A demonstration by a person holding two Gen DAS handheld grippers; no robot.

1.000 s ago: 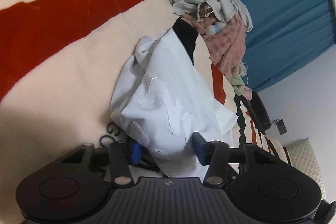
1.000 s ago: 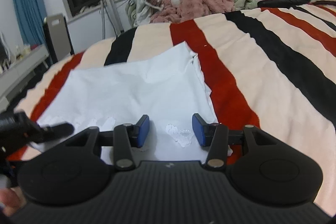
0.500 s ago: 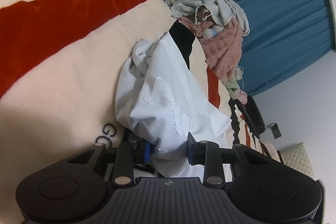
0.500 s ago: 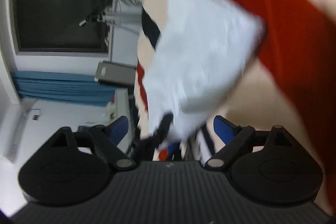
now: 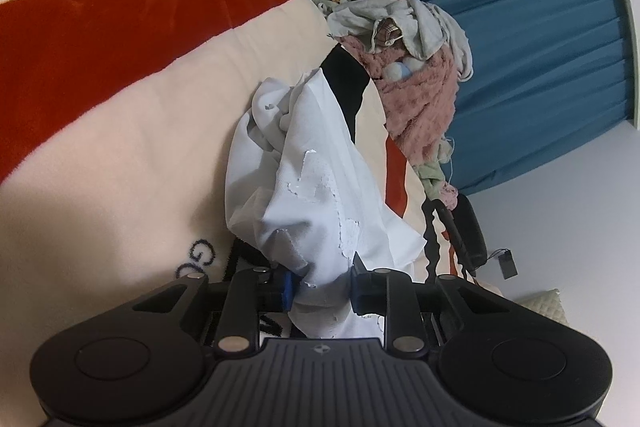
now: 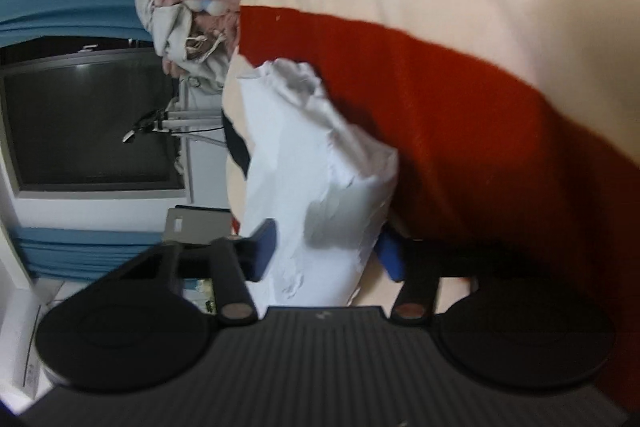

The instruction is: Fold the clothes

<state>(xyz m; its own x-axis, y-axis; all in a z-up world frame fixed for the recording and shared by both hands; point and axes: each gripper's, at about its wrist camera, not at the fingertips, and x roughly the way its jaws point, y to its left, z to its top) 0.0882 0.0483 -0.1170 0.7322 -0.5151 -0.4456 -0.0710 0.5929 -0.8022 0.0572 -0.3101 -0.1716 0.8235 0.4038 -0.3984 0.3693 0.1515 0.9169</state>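
So my left hand-held gripper (image 5: pixel 322 285) has just been closing and is clamped on a bunched edge of the white shirt (image 5: pixel 320 183). My right hand-held gripper (image 6: pixel 328 253) has the same white shirt (image 6: pixel 316 163) between its blue pads; jaws just came in, but that shot's blurry, can't tell if they're pinching yet. The shirt runs off toward 12 o'clock over the striped blanket (image 5: pixel 132 75) on the bed. Further out at 1 o'clock, a laundry pile (image 5: pixel 412 55), then blue curtains (image 5: pixel 540 59).
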